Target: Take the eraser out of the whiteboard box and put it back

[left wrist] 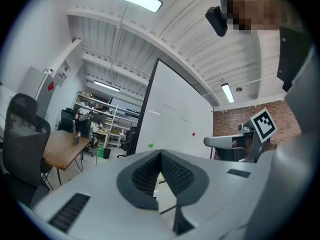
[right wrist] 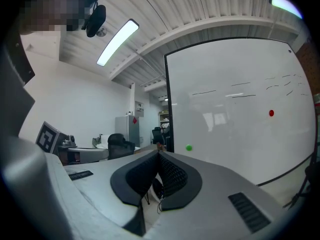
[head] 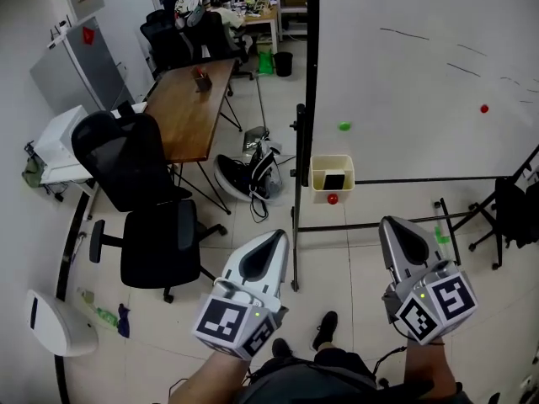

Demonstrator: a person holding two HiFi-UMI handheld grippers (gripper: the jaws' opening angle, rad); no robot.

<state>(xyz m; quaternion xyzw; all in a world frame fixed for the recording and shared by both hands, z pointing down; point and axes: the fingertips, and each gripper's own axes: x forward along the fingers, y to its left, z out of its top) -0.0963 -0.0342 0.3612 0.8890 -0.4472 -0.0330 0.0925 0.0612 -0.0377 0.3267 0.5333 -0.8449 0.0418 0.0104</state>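
White board surface fills the upper right of the head view: the whiteboard (head: 421, 74) stands on a black frame and carries a few faint pen strokes. Left of it, toward the upper middle of the frame, is a brown wooden table (head: 192, 108), and below that, at the left, a black office chair (head: 143, 217).

At the bottom of the frame both tools are held out level. The left gripper (head: 280, 236) and the right gripper (head: 389, 222) point toward the board and are well apart from it. In each gripper's own view the ribbed pads meet at the tip. Both pairs of jaws are closed on nothing.

The cream box (head: 316, 175) hangs at the board's lower left corner, near the middle of the frame. A dark block inside it, which I take for the eraser (head: 334, 182), sits low against the back wall. A red magnet (head: 333, 199) is on the box front, and a green magnet (head: 344, 126) is on the board above.

As far as the frames show, the task has not begun. The eraser is in the box and neither tool is near it. Reaching the box, opening a pair of jaws, lifting the eraser out and putting it back are all left to do.
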